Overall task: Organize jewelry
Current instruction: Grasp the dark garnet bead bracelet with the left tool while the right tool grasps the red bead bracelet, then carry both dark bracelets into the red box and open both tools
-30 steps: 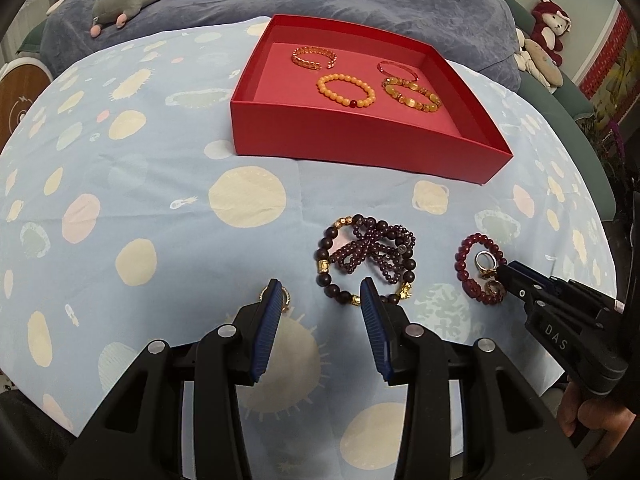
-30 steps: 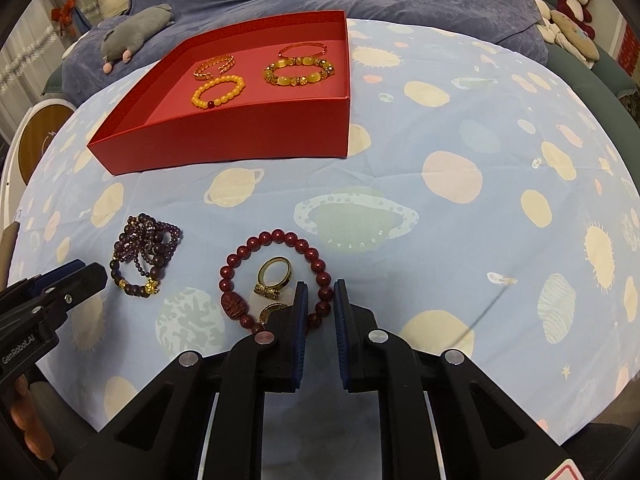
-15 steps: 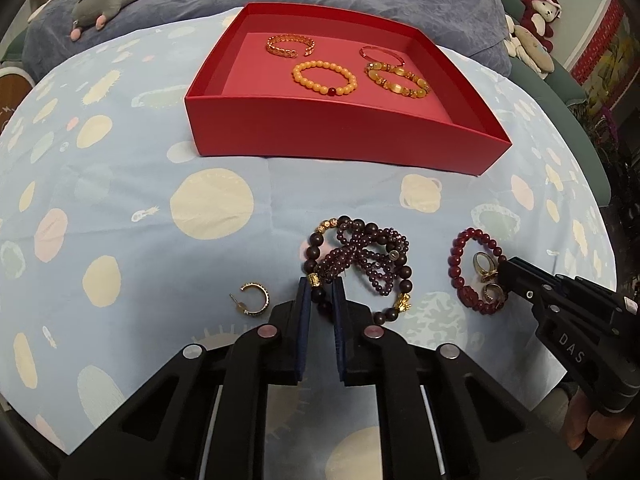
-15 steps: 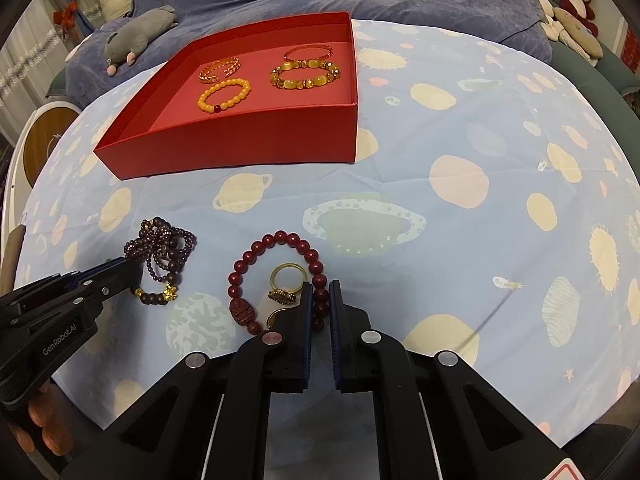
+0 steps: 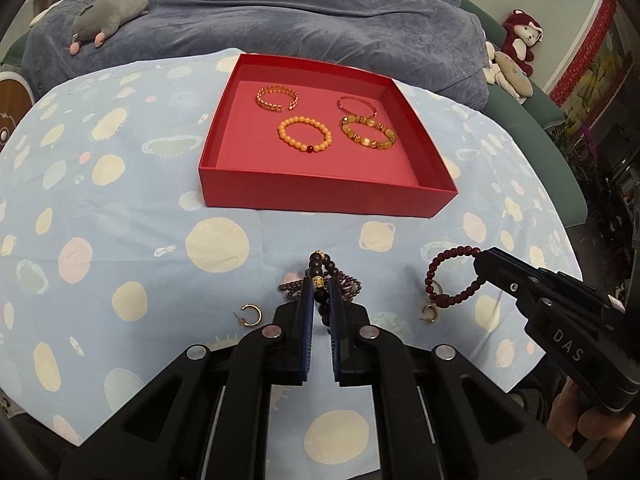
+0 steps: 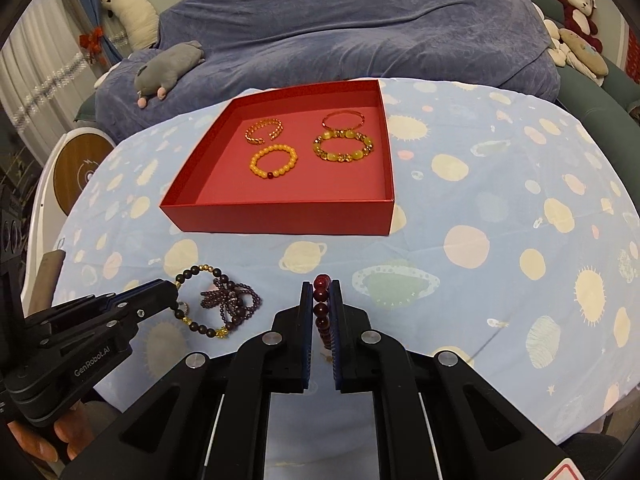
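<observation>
My left gripper (image 5: pixel 320 294) is shut on the dark purple bead bracelet (image 5: pixel 320 276) and holds it raised off the cloth; it also shows in the right wrist view (image 6: pixel 216 304). My right gripper (image 6: pixel 321 292) is shut on the dark red bead bracelet (image 6: pixel 321 308), lifted too, seen in the left wrist view (image 5: pixel 452 280). The red box (image 5: pixel 320 196) sits beyond, holding several bracelets: an orange bead one (image 5: pixel 306 136), a gold chain cuff (image 5: pixel 277 98), a thin red bangle (image 5: pixel 356 105) and an amber bead one (image 5: pixel 368 134).
A gold hoop earring (image 5: pixel 248 314) lies on the spotted blue cloth left of my left gripper. A ring (image 5: pixel 430 312) lies under the red bracelet. A blue-covered sofa with plush toys (image 5: pixel 108 12) stands behind the table.
Both grippers have lifted their bracelets off the cloth. The red bracelet left the rings behind. One second ago the left gripper was open; it closed on the purple bracelet.
</observation>
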Motion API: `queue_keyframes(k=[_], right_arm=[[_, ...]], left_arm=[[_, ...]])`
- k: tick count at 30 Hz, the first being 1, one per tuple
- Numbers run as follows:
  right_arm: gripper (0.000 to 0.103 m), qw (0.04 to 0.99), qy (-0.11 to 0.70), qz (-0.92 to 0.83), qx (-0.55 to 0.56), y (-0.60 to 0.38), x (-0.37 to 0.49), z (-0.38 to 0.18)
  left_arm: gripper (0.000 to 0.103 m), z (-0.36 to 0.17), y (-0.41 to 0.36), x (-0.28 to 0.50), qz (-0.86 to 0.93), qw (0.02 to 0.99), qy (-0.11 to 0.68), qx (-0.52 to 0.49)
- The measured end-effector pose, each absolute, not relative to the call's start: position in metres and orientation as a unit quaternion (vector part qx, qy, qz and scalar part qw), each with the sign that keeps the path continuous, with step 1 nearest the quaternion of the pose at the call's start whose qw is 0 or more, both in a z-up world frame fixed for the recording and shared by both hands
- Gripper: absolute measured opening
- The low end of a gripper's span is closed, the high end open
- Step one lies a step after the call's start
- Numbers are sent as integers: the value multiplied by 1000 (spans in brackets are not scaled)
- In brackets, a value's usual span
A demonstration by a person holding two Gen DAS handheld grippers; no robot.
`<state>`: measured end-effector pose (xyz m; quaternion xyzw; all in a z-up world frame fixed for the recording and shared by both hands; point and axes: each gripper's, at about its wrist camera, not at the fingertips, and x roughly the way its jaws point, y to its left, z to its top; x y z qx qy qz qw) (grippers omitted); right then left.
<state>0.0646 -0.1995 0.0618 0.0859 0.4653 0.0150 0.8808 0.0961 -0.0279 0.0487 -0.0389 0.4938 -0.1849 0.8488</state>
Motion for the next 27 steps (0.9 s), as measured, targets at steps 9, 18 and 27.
queue_keyframes(k=[9, 18, 27], right_arm=[[7, 891, 444, 28, 89, -197, 56, 94], [8, 904, 420, 33, 77, -205, 90, 122], [7, 905, 415, 39, 86, -204, 158, 122]], left_arm=[[7, 94, -39, 89, -218, 855, 468, -44], [7, 129, -62, 120, -246, 861, 443, -42], [7, 128, -64, 181, -250, 857, 445, -67]])
